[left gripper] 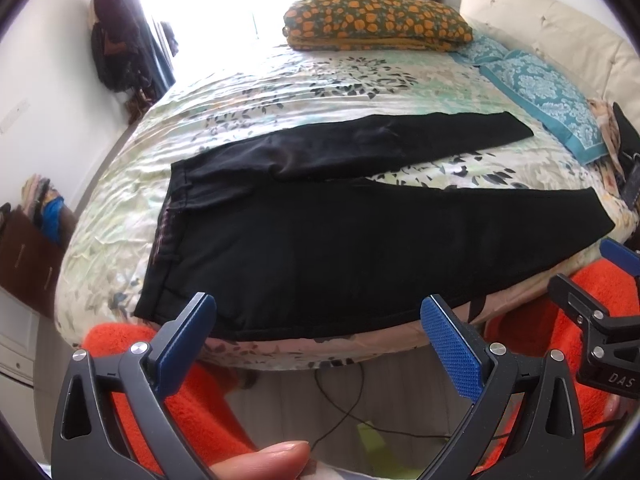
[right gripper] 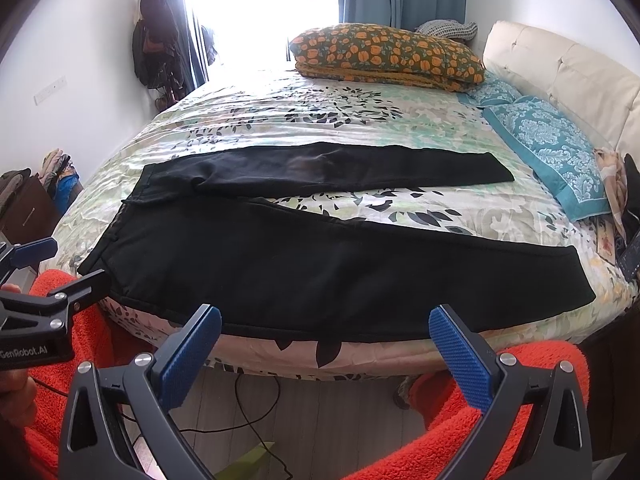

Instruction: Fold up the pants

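Black pants point(left gripper: 320, 248) lie flat on the bed, waistband at the left, both legs spread apart and pointing right. They also show in the right wrist view point(right gripper: 304, 264). My left gripper point(left gripper: 320, 320) is open and empty, held just off the near bed edge in front of the near leg. My right gripper point(right gripper: 325, 332) is open and empty, also just off the near edge before the near leg. The right gripper's fingers point(left gripper: 580, 304) show at the right of the left wrist view. The left gripper's fingers point(right gripper: 80, 288) show at the left of the right wrist view.
The bed has a leaf-print sheet point(right gripper: 320, 120). An orange-flowered pillow point(right gripper: 388, 56) and teal pillows point(right gripper: 552, 148) lie at the far side and right. A cream headboard point(right gripper: 560, 64) is at the right. Orange fleece point(right gripper: 500, 420) and a cable point(right gripper: 248, 408) are below.
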### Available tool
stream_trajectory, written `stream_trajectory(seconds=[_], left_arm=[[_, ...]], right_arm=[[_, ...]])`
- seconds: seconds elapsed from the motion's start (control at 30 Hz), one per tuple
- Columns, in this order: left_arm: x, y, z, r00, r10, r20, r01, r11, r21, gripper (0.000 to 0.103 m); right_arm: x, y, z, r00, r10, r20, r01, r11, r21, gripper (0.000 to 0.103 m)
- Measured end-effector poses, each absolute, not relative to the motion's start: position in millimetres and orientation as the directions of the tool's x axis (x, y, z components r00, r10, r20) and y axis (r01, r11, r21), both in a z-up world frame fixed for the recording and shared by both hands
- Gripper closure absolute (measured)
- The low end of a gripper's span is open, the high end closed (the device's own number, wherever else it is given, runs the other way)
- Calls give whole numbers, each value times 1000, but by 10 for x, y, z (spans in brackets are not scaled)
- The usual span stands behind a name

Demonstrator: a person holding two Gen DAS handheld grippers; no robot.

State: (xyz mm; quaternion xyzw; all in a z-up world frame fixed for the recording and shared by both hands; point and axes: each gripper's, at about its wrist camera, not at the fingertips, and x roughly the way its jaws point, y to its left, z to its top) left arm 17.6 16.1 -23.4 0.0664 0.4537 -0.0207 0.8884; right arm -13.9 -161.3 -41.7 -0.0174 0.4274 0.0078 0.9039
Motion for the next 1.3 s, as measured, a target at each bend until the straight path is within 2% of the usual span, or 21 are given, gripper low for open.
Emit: stream_trajectory(seconds=[0.13, 0.4, 0.63, 0.77, 0.83, 1.0, 1.17, 1.2, 1.3], left_arm=[[350, 297, -377, 537, 9, -843, 66, 996, 52, 1], [1000, 352, -467, 542, 4, -840, 52, 998, 38, 1], [1684, 166, -431, 559, 14, -829, 21, 999, 31, 1], [2144, 84, -557, 553, 59, -831, 8, 997, 76, 1], [2441, 123, -691, 541, 88, -836, -16, 995, 95, 1], [3057, 402, -1151, 463, 160, -871, -97, 987, 130, 1], [3015, 857, -1334, 463, 157, -872, -175, 981, 83, 1], [2993, 918, -1375, 458, 148, -877, -175, 982, 74, 1], [3038, 1071, -1468, 446, 107, -889, -165, 986, 36, 1]], right_arm=[[-99, -1680, -496, 619, -1, -785, -15, 1000, -14, 0], [91, -1794, -687, 572, -2, -820, -1, 1000, -3, 0], [762, -1986, -499, 637, -49, -770, 0, 998, -64, 0], [1369, -2153, -471, 631, 47, -775, -8, 999, 54, 0], [1720, -2227, -545, 626, 114, -771, -51, 993, 105, 0], [2698, -2107, -942, 516, 204, -832, -234, 968, 93, 0], [3701, -1734, -1271, 436, 250, -864, -427, 903, 46, 1], [3892, -1650, -1331, 422, 254, -870, -454, 890, 40, 3], [4422, -1364, -1523, 339, 300, -892, -521, 849, 88, 18]])
